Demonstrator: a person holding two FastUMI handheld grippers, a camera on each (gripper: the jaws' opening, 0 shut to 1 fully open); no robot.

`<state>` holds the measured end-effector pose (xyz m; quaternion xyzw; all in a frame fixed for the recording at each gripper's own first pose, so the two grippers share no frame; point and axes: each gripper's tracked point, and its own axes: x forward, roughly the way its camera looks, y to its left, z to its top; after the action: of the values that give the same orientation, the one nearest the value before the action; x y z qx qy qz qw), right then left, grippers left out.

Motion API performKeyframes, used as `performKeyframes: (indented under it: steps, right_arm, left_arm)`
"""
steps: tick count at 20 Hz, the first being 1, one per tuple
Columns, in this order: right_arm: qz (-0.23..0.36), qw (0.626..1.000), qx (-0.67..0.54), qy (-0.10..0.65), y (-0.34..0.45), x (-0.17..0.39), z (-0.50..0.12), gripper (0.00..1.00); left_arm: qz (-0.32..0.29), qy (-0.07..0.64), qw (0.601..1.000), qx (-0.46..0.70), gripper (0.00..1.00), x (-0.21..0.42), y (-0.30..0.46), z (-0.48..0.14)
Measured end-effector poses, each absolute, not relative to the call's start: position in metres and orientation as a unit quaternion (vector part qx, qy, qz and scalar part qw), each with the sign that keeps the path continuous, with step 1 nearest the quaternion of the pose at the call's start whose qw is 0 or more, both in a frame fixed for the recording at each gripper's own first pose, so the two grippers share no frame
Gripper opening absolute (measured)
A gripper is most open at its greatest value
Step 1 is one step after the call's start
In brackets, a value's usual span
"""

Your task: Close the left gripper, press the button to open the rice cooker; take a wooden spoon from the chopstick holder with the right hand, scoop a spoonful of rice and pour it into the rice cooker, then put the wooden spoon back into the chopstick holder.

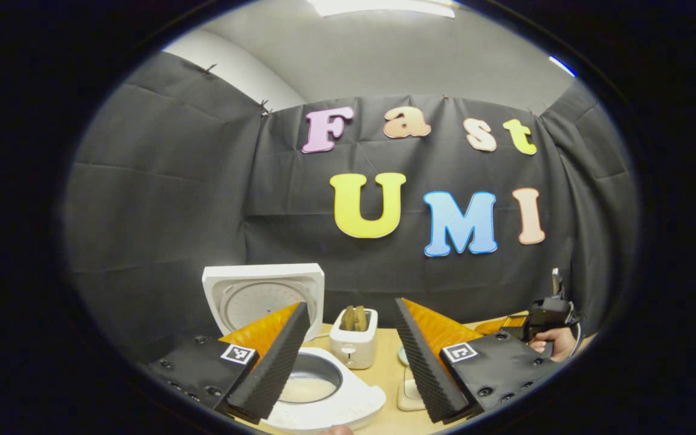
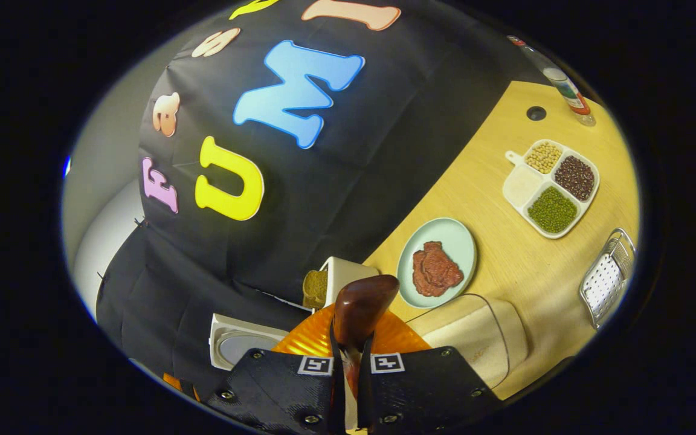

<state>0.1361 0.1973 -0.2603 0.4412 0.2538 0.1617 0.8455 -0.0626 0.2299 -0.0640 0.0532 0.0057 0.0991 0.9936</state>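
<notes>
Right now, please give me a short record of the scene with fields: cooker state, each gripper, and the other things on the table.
rice cooker: lid raised, inner pot visible
left gripper: open, holding nothing, above the cooker
right gripper: shut on wooden spoon
toaster: behind the cooker, bread slices in it
plate: carries a reddish-brown piece of food
divided tray: four sections, three with beans or grains
table: light wood

A pale wooden counter (image 2: 505, 254) carries a white rice cooker (image 1: 324, 393) with its lid up, a white toaster (image 1: 354, 338) just beside it, a light plate (image 2: 438, 257) of reddish food, a four-part tray (image 2: 550, 187) of grains and beans, a metal grater (image 2: 605, 281), a bottle (image 2: 571, 93) and a clear-lidded container (image 2: 475, 338).
</notes>
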Motion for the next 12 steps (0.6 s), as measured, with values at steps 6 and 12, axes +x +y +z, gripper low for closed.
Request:
performKeyframes:
  steps: [6,12]
  right_arm:
    - [0.208,0.847,0.423,0.245,0.246,0.134,-0.22,0.08]
    - [0.243,0.843,0.408,0.253,0.293,0.137,-0.203,0.08]
  left_arm:
    - [0.109,0.004,0.993,0.037,0.96,-0.072,0.249,-0.071]
    - [0.131,0.009,0.991,0.039,0.96,-0.084,0.261,-0.077]
